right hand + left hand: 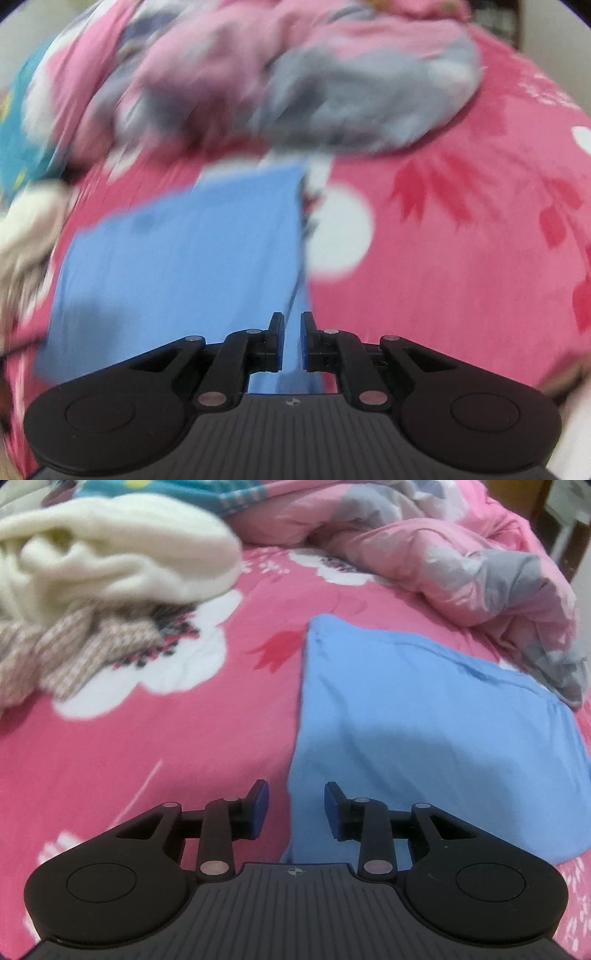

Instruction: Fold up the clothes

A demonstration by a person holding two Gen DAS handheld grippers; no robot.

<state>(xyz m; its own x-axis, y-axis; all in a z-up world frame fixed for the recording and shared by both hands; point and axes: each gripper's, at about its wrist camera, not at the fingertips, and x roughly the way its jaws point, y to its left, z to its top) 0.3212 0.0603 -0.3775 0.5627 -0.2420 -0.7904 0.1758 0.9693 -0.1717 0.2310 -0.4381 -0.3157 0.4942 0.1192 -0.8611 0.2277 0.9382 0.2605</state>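
1. The blue cloth (424, 738) lies folded flat on the pink flowered bedsheet (147, 757), ahead and to the right of the left tongs (296, 810); in the right wrist view the same blue cloth (177, 258) spreads ahead and to the left of the right tongs (292, 341).
2. A cream garment (110, 557) sits on a knitted patterned garment (74, 646), far ahead to the left of the left tongs. A crumpled pink and grey quilt (480, 572) lies beyond the blue cloth.
3. The right wrist view is badly blurred, so the quilt (295, 81) and the cloth's far edge are hard to make out. The pile of garments is cut off at the left edge of the left view.
4. The left tongs are released, jaws part open with nothing between them, above the cloth's left edge.
5. The right tongs are nearly closed with a narrow gap; a strip of blue cloth shows in that gap, but I cannot tell whether it is pinched.
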